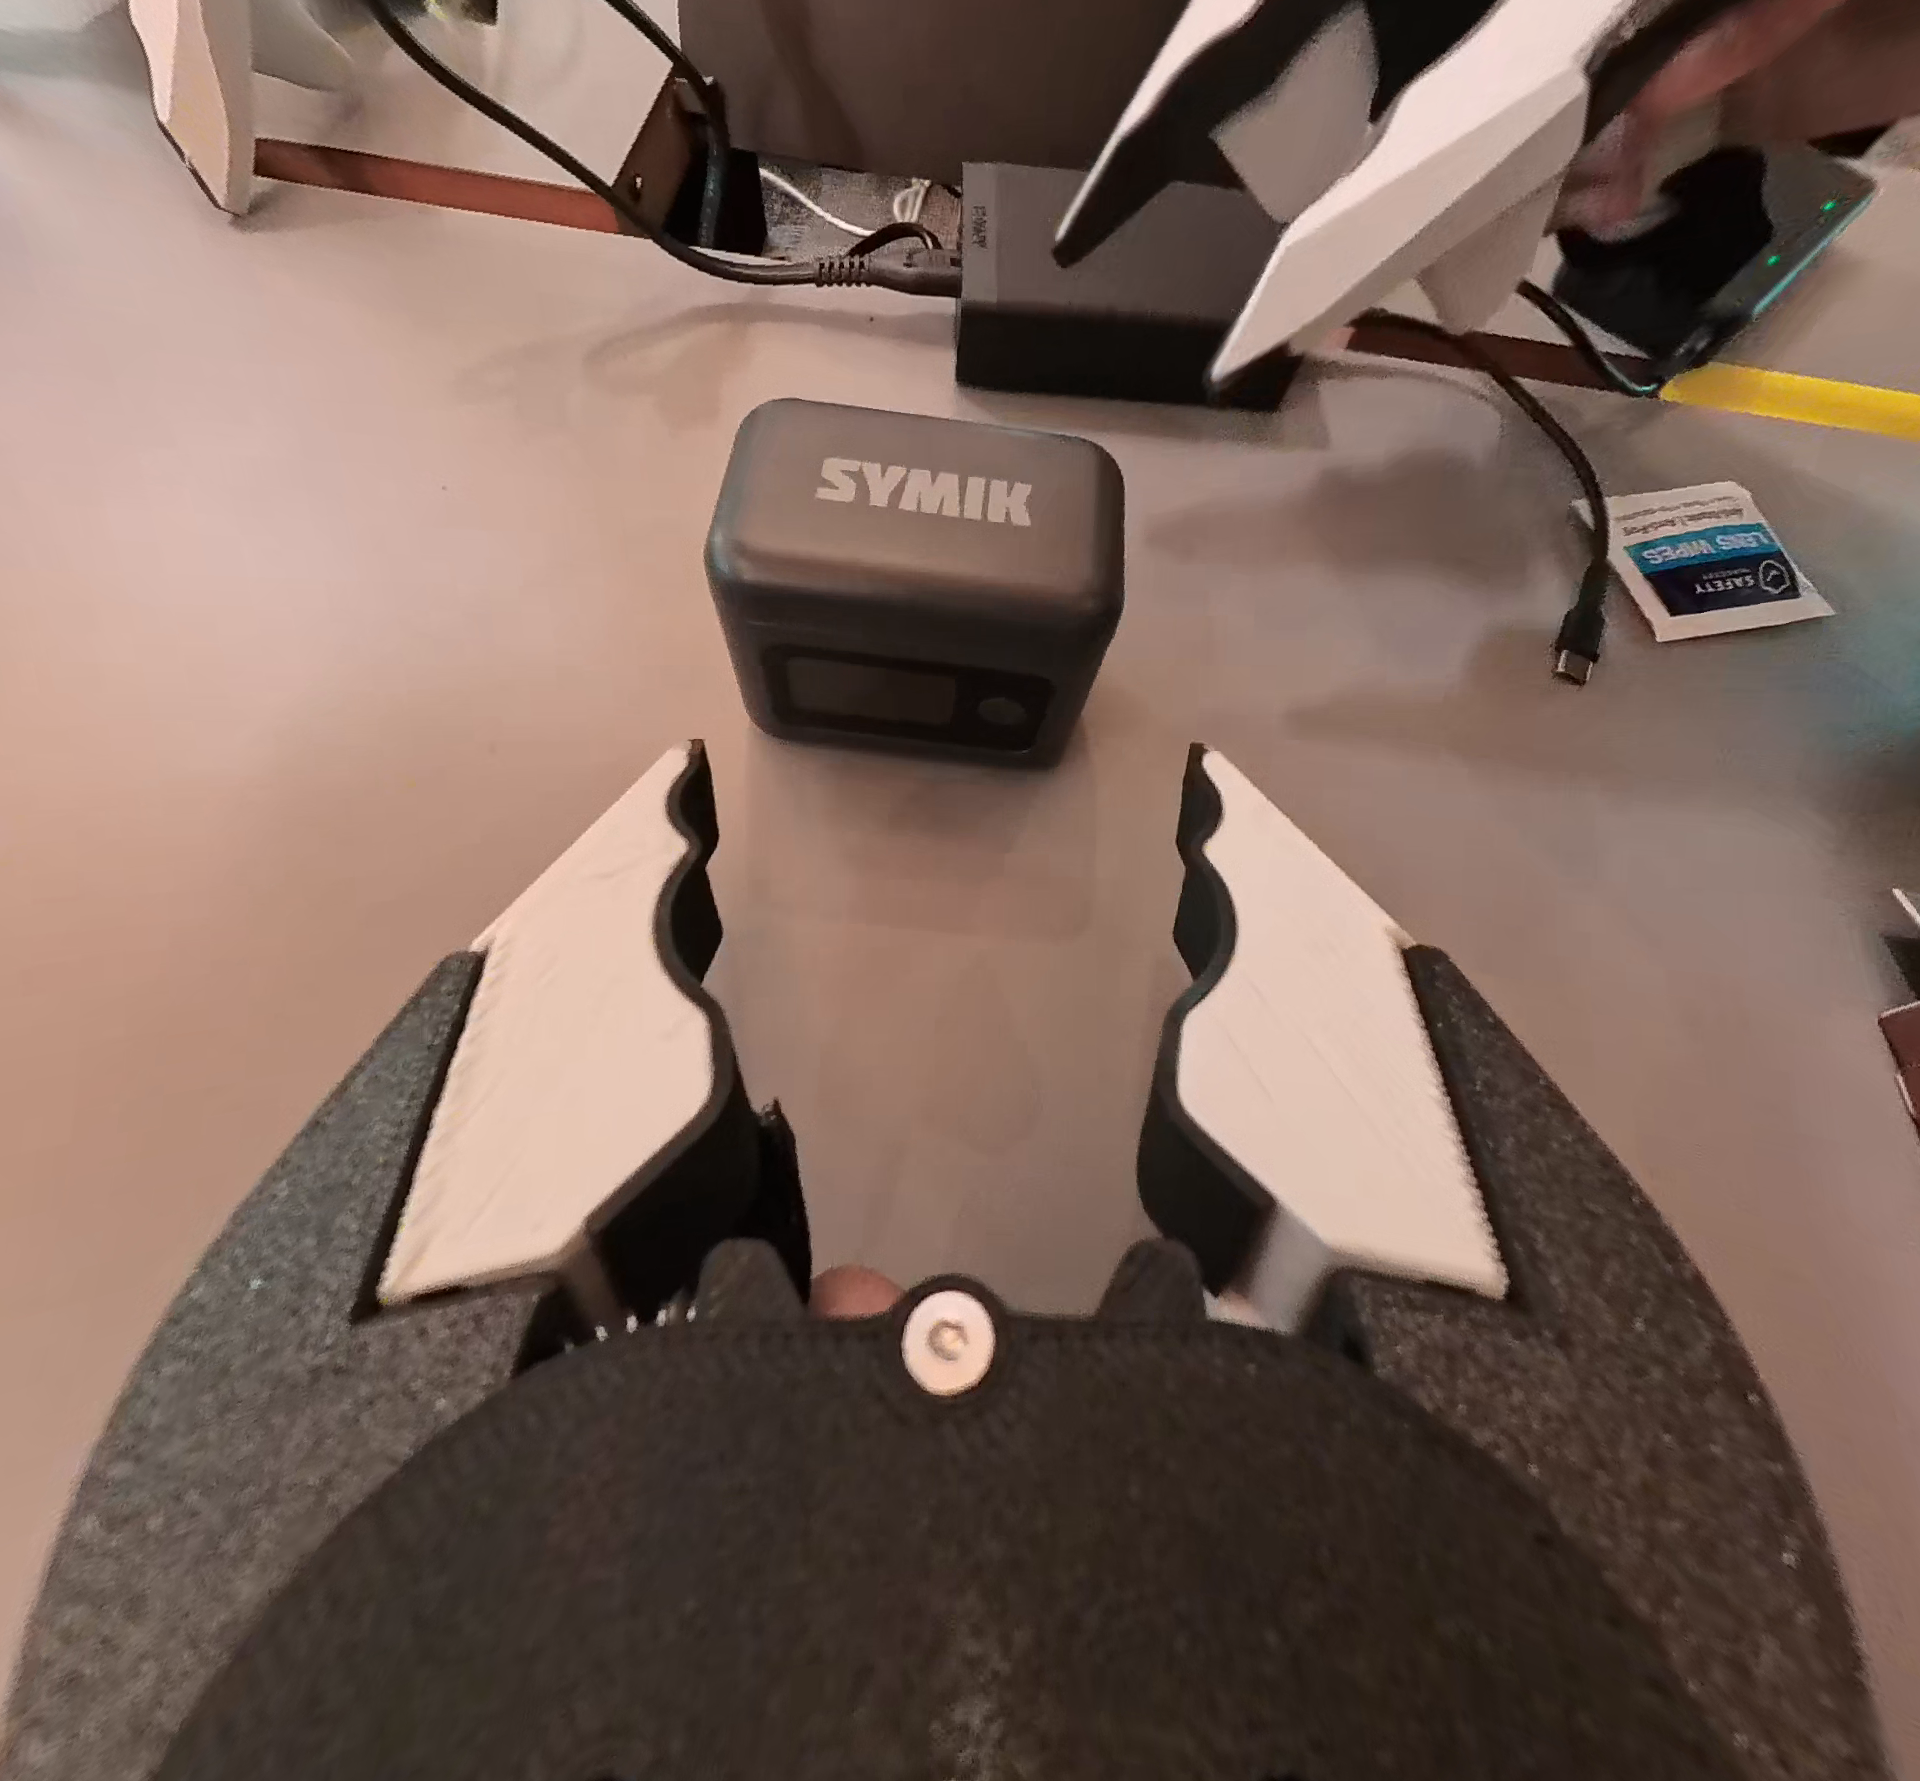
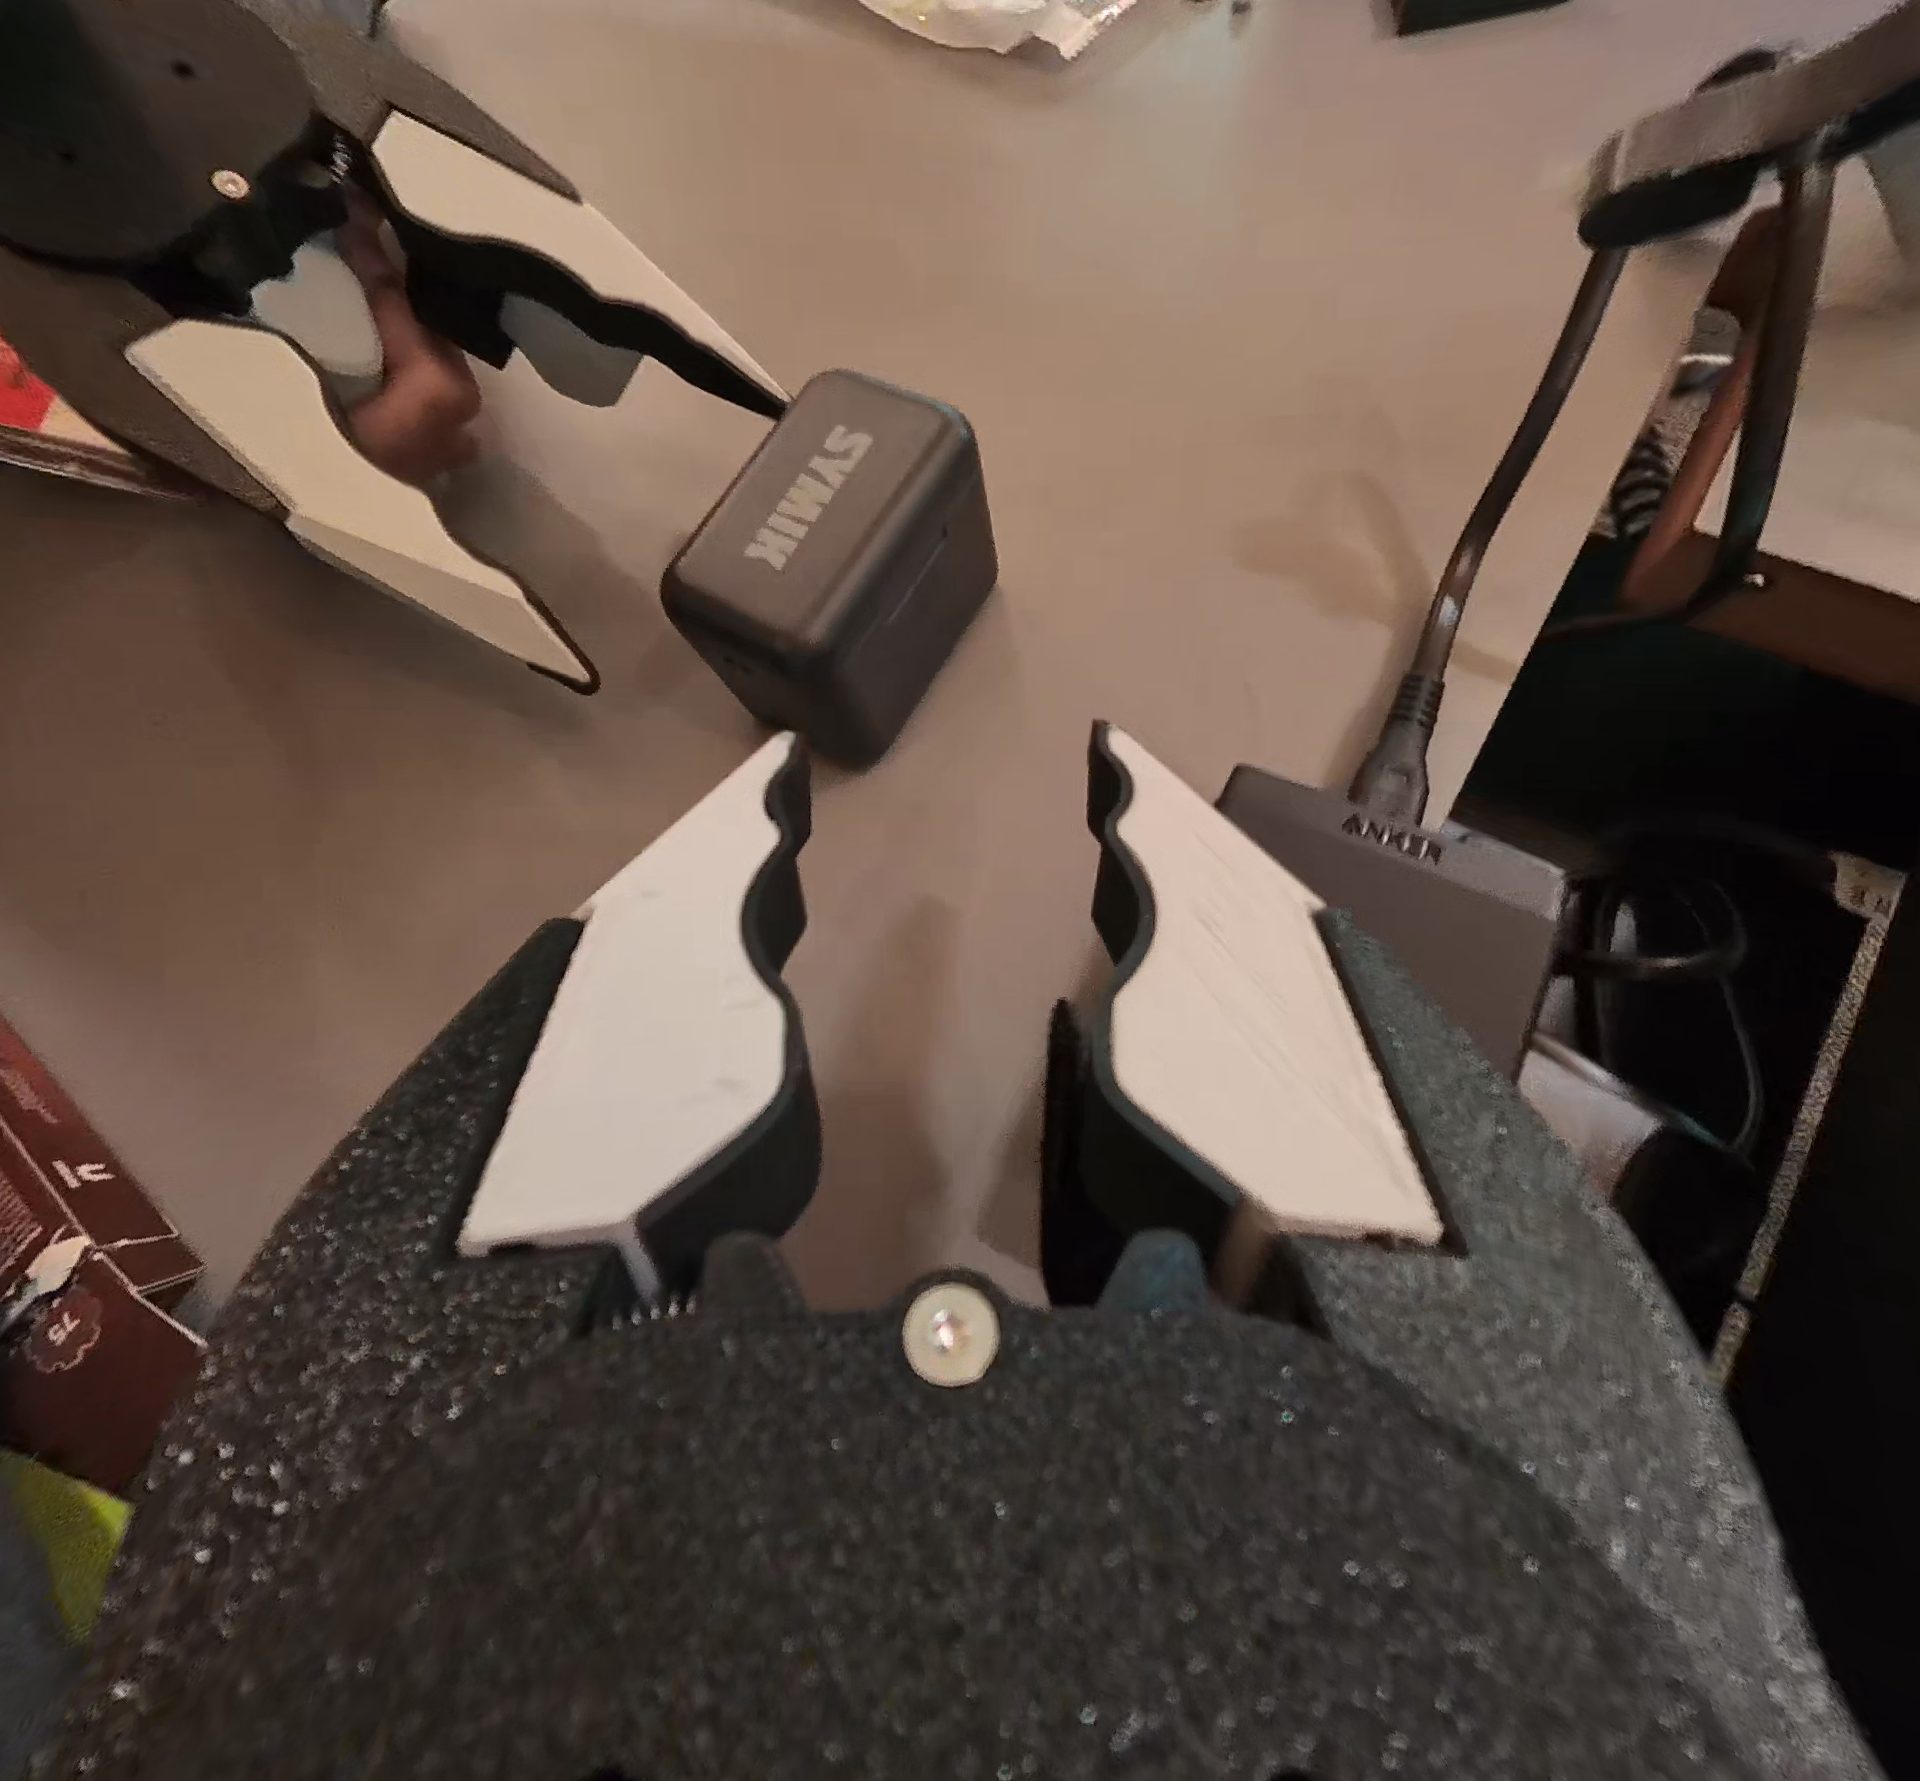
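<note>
Both tools [image 1: 940, 755] [image 2: 945, 744] gape over grey table [image 1: 312, 588] near black case [image 1: 914, 578].

The left wrist view looked forward and down from close behind the left gripper [image 1: 940, 755]. The right wrist view sat likewise behind the right gripper [image 2: 945, 744]. Both shared the dark case [image 1: 914, 578] ahead.

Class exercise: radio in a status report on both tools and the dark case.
Left tool open, empty. Right tool open, empty. Dark case upright on table, between neither's fingers.
</note>
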Demonstrator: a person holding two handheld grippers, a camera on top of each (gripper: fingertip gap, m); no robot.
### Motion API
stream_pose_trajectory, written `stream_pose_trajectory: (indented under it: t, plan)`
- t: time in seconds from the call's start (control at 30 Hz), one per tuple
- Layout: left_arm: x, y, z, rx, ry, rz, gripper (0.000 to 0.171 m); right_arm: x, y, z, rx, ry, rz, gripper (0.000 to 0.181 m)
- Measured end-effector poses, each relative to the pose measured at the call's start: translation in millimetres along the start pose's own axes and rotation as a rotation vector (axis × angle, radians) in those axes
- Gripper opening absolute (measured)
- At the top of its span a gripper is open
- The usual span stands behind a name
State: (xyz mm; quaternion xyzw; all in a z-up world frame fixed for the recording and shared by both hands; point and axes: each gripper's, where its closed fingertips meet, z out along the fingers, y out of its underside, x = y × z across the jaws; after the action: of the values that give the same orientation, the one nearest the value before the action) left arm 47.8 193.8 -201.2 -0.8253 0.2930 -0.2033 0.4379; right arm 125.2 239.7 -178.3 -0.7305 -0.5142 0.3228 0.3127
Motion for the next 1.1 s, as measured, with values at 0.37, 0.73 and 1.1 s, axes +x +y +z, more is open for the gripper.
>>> stream_pose_trajectory:
  t: [0.37,0.73,1.1]
  plan:
    - [-3,-3,-11,-0.006,0.179,0.092,0.091,1,-9,-5,-0.077,0.028,-0.015,0.057]
    - [-44,-35,-55,-0.158,0.983,0.677,0.070,-43,-41,-30,0.096,0.678,0.258,0.084]
    - [-56,-29,-23,-0.357,1.261,1.048,0.065,-126,-23,49,0.515,1.234,0.885,0.092]
